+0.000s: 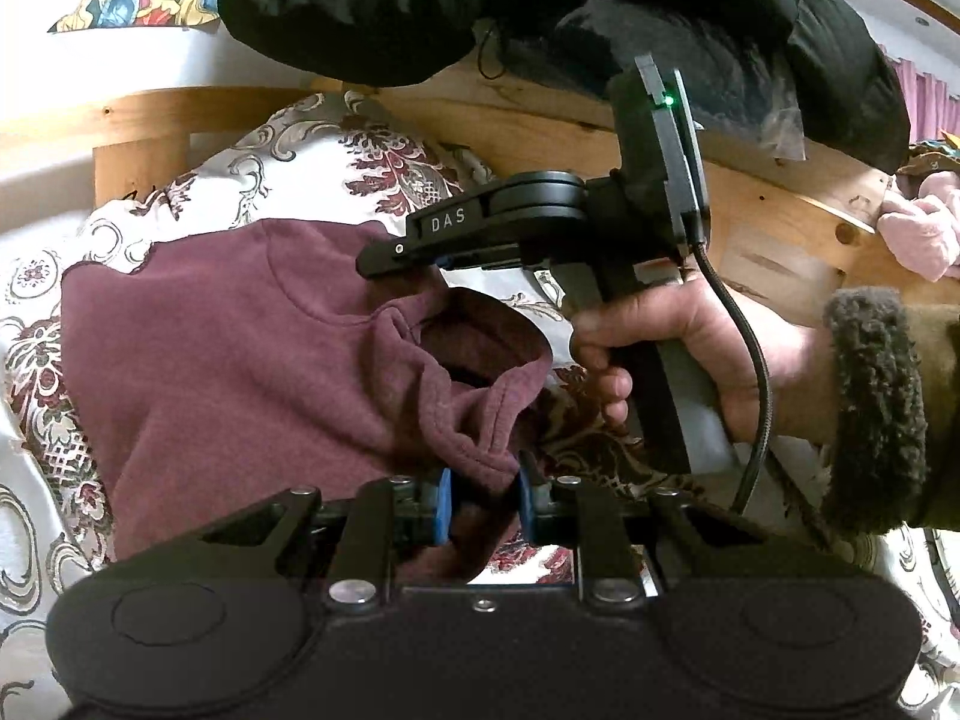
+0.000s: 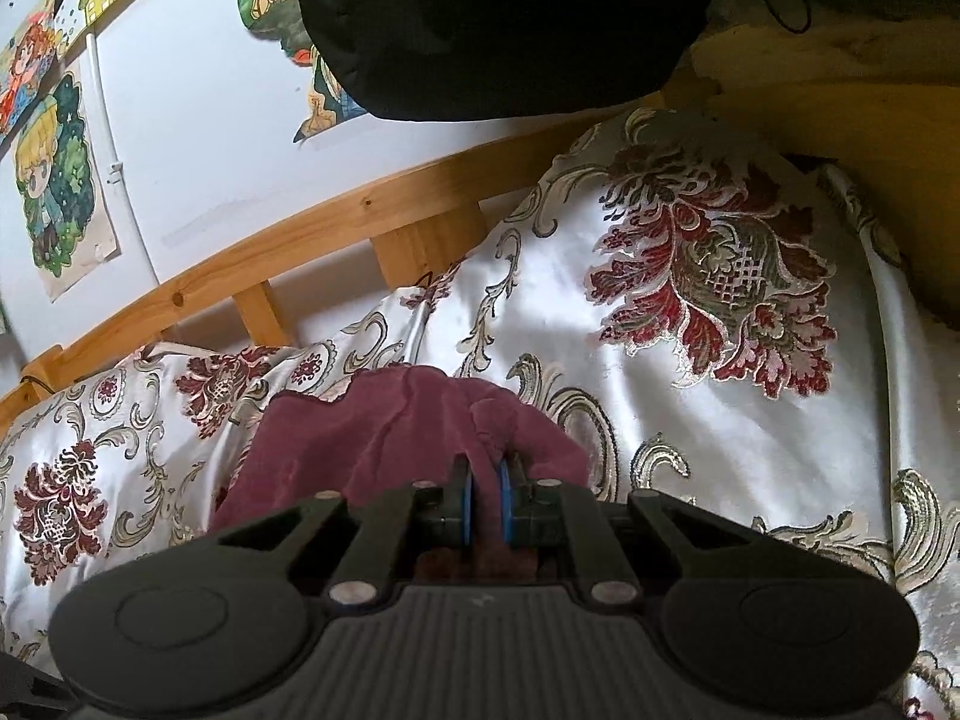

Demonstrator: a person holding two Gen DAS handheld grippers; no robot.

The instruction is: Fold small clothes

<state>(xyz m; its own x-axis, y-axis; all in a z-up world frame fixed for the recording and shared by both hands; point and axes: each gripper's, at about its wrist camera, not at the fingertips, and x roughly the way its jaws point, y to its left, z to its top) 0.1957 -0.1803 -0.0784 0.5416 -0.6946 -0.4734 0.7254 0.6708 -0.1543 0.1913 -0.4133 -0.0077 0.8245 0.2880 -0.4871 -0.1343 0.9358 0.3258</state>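
The maroon shirt (image 1: 228, 360) lay spread on the patterned bedspread (image 1: 36, 312), collar toward the wooden bed frame (image 1: 144, 120), with one side lifted into a loose fold. The left gripper (image 1: 480, 507) pointed forward and slightly downward over the near edge of the shirt, its blue pads (image 1: 443, 504) a little apart and pinching a bunched hem of maroon cloth between them. To the right, the person's right hand (image 1: 678, 354), in a fleece-cuffed sleeve (image 1: 876, 408), wrapped the handle of the right gripper (image 2: 487, 504), which was tilted downward toward the shirt. In its own view its pads (image 2: 467, 504) were pressed nearly together on a gathered ridge of the same shirt, raised off the bedspread.
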